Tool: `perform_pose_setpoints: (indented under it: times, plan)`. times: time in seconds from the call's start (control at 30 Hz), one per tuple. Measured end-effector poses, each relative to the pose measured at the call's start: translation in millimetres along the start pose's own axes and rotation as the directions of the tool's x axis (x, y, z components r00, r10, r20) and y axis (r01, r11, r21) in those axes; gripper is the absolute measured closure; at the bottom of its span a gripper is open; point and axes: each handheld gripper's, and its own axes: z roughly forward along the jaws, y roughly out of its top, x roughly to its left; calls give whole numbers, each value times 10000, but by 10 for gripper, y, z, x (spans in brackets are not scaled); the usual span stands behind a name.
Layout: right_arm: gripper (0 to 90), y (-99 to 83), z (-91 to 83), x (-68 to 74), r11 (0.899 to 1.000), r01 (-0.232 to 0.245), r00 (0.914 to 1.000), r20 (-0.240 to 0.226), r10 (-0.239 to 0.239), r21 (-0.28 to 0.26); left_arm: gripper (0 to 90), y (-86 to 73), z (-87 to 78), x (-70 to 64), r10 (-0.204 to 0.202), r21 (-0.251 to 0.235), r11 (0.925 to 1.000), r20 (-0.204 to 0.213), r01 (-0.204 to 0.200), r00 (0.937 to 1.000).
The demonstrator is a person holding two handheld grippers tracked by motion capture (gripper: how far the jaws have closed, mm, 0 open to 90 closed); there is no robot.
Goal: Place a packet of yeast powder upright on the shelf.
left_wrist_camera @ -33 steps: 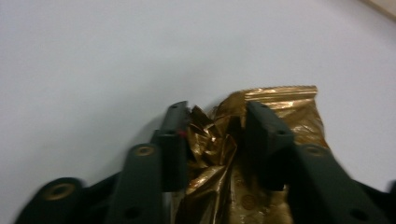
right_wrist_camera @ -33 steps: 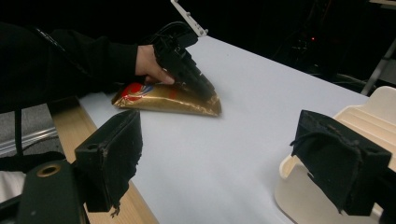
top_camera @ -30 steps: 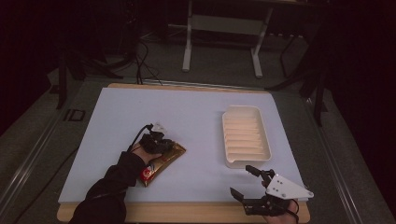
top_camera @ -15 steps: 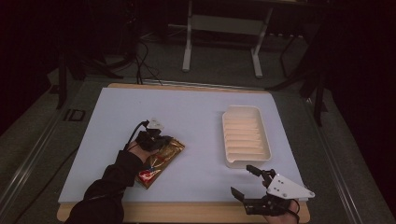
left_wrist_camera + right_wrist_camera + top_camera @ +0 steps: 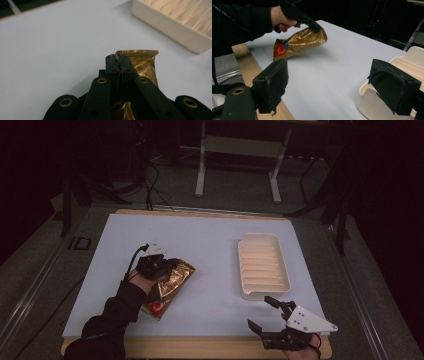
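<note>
The gold snack packet (image 5: 169, 287) sits at the near left of the tabletop (image 5: 210, 250), its far end raised and its near end, the one with the red mark, low at the surface. The left claw (image 5: 119, 65) is clamped on the packet's upper edge, jaws pressed together with the crimped foil between them, so the step in hand looks like the lift after the grasp. The next move probably calls for carrying the packet rightward to the cream ribbed tray (image 5: 263, 266), which lies at the right and well apart from it, and holding firm, since thin foil may slip. The right claw (image 5: 265, 315) hovers at the near right edge, jaws wide apart and holding nothing, just near of the tray. Bare tabletop lies between packet and tray, so nothing blocks the path.
</note>
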Motion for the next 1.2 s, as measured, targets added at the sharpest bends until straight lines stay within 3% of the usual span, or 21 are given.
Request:
perform_pose_setpoints:
  times: [0.37,0.43,0.47,0.63,0.67,0.87,0.93,0.97,1.0,1.1,1.2]
  plan:
    - [174,27,-42,-24,10000,41,9997,243,-40,-65,892,163,-335,-198,290,-1190,9926,243,-260,9993]
    - [174,32,-45,-25,10000,81,9996,262,-79,-54,892,163,-335,-198,290,-1190,9926,243,-260,9993]
    - [174,45,-53,-38,9999,120,9996,269,-120,-13,892,213,-410,-274,474,-1492,9880,395,-410,9981]
    - [175,92,-109,-89,9997,-132,9995,296,138,-222,892,250,-471,-344,344,-1980,9800,756,-188,9965]
    - [174,106,-118,-105,9994,-216,9993,290,224,-263,892,266,-494,-382,339,-2282,9735,865,-134,9957]
    - [140,236,-162,-203,9994,-209,9989,423,221,-286,892,324,-518,-506,710,-2750,9609,1347,-316,9883]
    - [119,275,-151,-241,9997,-173,9989,428,180,-174,892,327,-522,-525,774,-2874,9571,1306,-370,9884]
    - [109,291,-139,-264,9994,-267,9991,321,273,-205,892,327,-525,-554,717,-3125,9497,1505,-214,9860]
    - [107,307,-128,-283,9990,-389,9990,217,393,-211,892,327,-525,-554,717,-3125,9497,1505,-214,9860]
    - [107,365,-74,-325,9989,-453,9989,62,454,-85,892,312,-536,-615,747,-3587,9334,1735,-76,9820]
    - [108,420,-40,-339,9995,-321,9995,-3,321,-5,892,308,-546,-635,806,-3720,9282,1966,-17,9772]
